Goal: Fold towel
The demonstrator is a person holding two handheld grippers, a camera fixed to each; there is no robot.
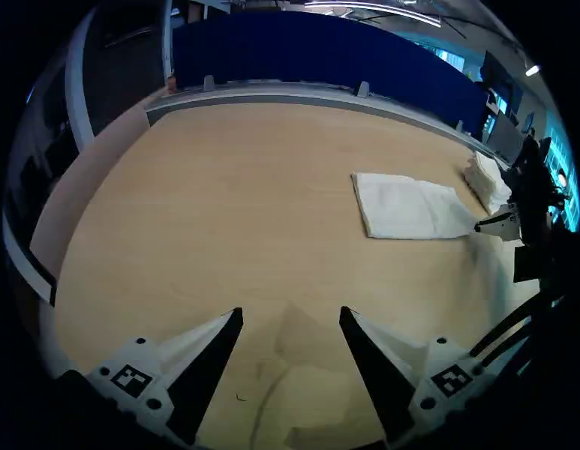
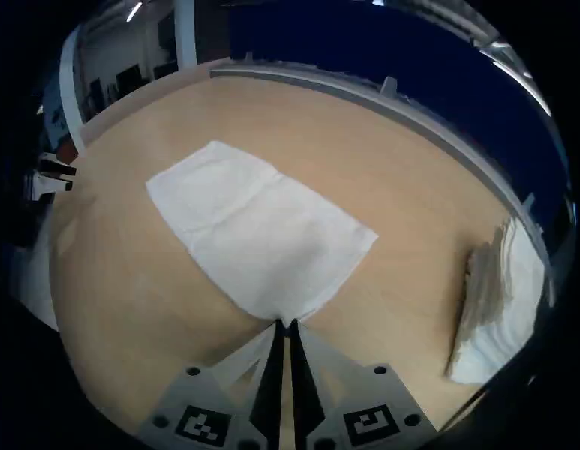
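Towel (image 2: 252,232) flat on table (image 2: 124,315). Its near corner is nipped between the fingers of the right gripper (image 2: 284,324), which are pressed almost together. Left gripper (image 1: 290,311) spread wide, holding nothing, well apart from the cloth.

Risks:
- The grip is on the very tip of 1 corner, so a quick lift could pull it free.
- With 1 corner carried alone, the fold may skew or bunch.
- Stack of towels (image 2: 500,300) sits near; a wide swing could knock it.

A white towel (image 2: 252,232) lies on a pale wood-grain table (image 2: 380,150) before a dark blue partition (image 2: 365,45).
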